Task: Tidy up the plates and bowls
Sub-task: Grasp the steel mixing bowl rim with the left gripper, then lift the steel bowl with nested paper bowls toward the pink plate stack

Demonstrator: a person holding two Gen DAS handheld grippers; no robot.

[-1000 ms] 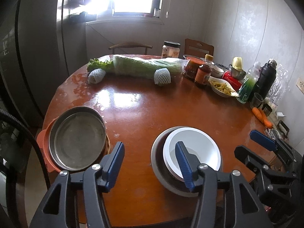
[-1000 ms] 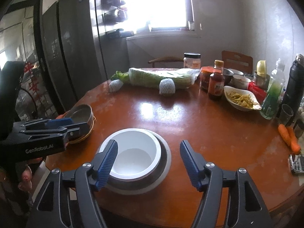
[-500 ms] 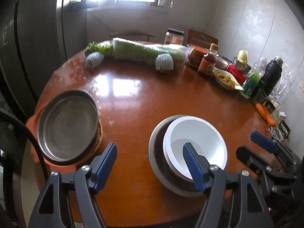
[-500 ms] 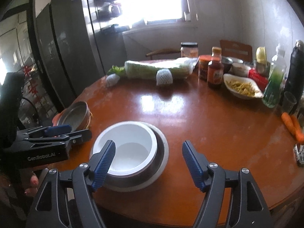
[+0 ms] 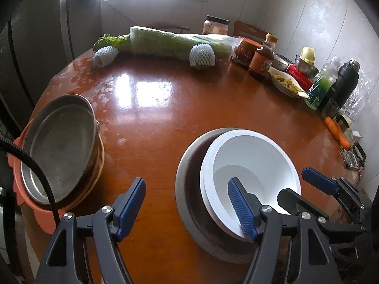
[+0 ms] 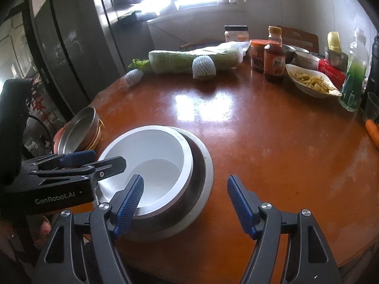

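White bowl (image 5: 251,165): left view, nested inside the grey bowl (image 5: 189,189), near your edge of the table (image 5: 165,108).
Left gripper (image 5: 187,206): released, holding nothing; its jaws have just been widening. One finger hangs over the white bowl's hollow, the other over bare table left of the grey bowl.
Risk, left: you straddle both rims at once; close now and you may pinch two walls and drag the pair.
Metal plate (image 5: 59,146): tilted on an orange plate (image 5: 30,203) at the table's left edge; a knock from your arm or cable could tip it off.
Right gripper (image 6: 184,203): right view, open and empty, jaws lately spread a little. Left finger over the white bowl's near rim, right finger over bare table beyond the grey bowl.
Risk, right: both claws crowd one stack; they may collide, or pull the bowl two ways.
Risk, surface: glossy top, so a pushed stack will probably slide toward the edge.
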